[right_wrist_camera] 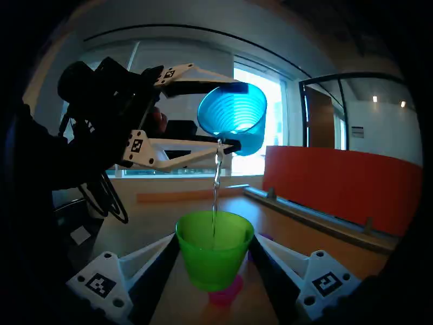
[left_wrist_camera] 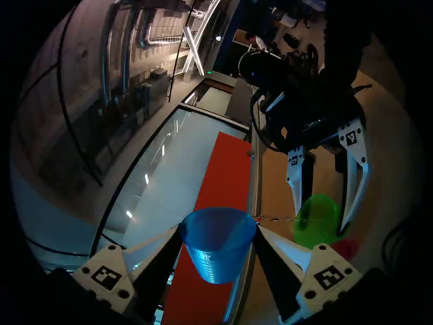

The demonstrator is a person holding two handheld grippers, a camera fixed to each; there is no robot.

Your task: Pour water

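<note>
Left gripper view: the left gripper (left_wrist_camera: 218, 232) is rolled onto its side. Its fingers are closed partway and press on both sides of the blue cup (left_wrist_camera: 216, 260), which is tipped toward the right gripper (left_wrist_camera: 321, 219). A thin water stream (left_wrist_camera: 276, 219) runs to the green cup (left_wrist_camera: 315, 216).

Right gripper view: the right gripper is held level over the wooden table (right_wrist_camera: 303, 238). Its fingers clamp both sides of the upright green cup. The blue cup hangs above it, mouth tilted down, and water falls into the green cup.

Transl. plastic: blue cup (right_wrist_camera: 233, 116), green cup (right_wrist_camera: 215, 254); smooth wood: table (right_wrist_camera: 157, 222).
</note>
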